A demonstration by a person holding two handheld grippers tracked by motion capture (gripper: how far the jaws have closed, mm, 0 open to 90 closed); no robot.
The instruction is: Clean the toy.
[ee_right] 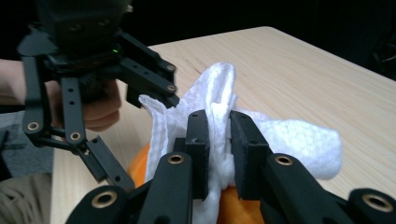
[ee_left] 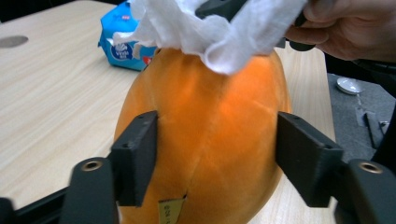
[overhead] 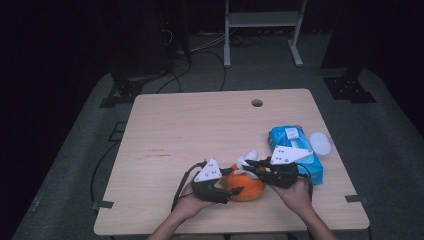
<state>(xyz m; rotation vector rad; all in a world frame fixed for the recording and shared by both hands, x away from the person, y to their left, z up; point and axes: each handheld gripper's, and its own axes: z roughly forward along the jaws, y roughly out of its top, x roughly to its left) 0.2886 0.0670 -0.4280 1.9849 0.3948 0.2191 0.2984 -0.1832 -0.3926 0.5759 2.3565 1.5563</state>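
An orange plush ball (overhead: 247,189) lies near the table's front edge. My left gripper (overhead: 231,181) comes at it from the left, its jaws around it. In the left gripper view both pads (ee_left: 140,158) press on the sides of the ball (ee_left: 210,107). A crumpled white wipe (overhead: 247,156) lies on top of the ball. From the right, my right gripper (overhead: 251,165) is shut on that wipe. The right gripper view has the right gripper (ee_right: 219,140) pinching a fold of the wipe (ee_right: 289,140) over the ball (ee_right: 238,205), with the left gripper (ee_right: 147,140) close behind.
A blue pack of wipes (overhead: 295,150) lies just right of the hands, with a white round lid (overhead: 320,143) beside it. The wooden table (overhead: 200,130) has a cable hole (overhead: 257,103) near its far edge. A white rack (overhead: 262,20) stands beyond the table.
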